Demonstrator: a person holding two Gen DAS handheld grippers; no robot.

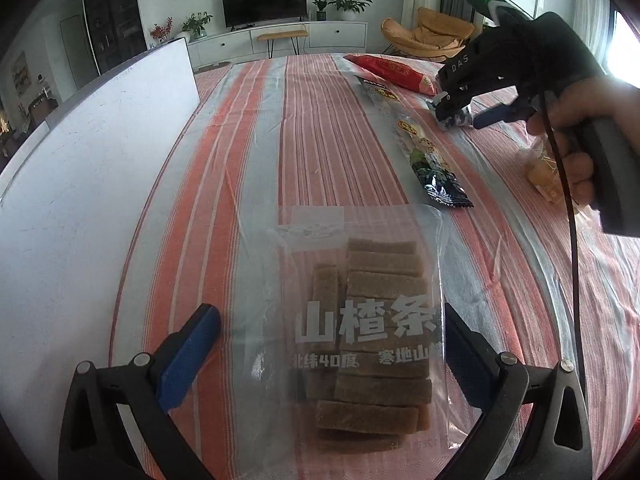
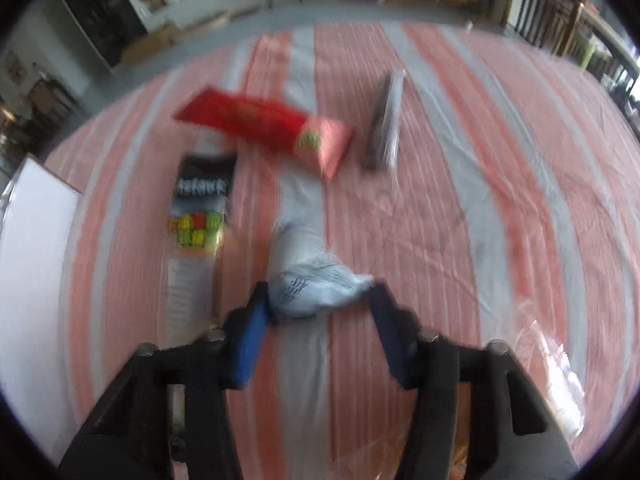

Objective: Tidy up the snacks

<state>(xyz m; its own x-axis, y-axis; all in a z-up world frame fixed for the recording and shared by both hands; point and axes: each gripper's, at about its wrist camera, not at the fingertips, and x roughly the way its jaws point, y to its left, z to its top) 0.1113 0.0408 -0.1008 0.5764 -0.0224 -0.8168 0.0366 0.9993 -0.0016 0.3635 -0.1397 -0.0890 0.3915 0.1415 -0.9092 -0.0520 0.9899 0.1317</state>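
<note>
Right wrist: red packet (image 2: 256, 124) beyond held pale packet (image 2: 312, 288)

pale packet (image 2: 316, 290) between right claw (image 2: 318, 300) pads

Living room, daylit. Landmark: black television (image 1: 264, 1) on the far white wall. Below it, long white cabinet (image 1: 280, 40) and small wooden bench (image 1: 282, 36). Potted plants (image 1: 348, 2) right of it; orange lounge chair (image 1: 424, 36) farther right. Dark shelving (image 1: 114, 16) left. Bright window (image 1: 624, 44) far right.
</note>
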